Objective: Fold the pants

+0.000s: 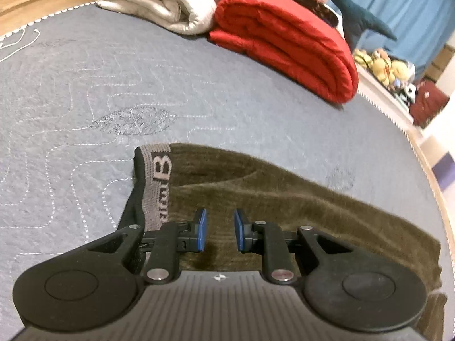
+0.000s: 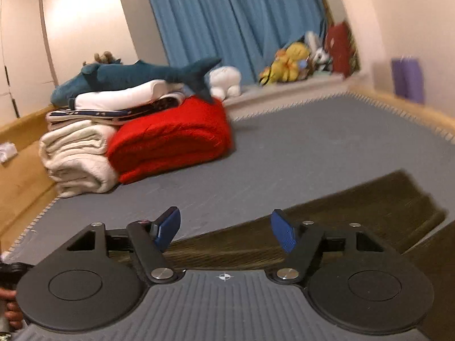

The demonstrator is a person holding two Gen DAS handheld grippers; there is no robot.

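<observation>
Pants (image 1: 284,199) — olive-brown, waistband lettered in grey — lie flat on your bed's grey mattress (image 1: 85,99), near its front edge. Your left gripper (image 1: 218,228) hovers over them by the waistband, jaws narrowly parted and gripping nothing. Your right gripper (image 2: 224,230) (its view motion-blurred) stands wide and empty above the cloth; folded blankets (image 2: 170,142) sit well behind.
</observation>
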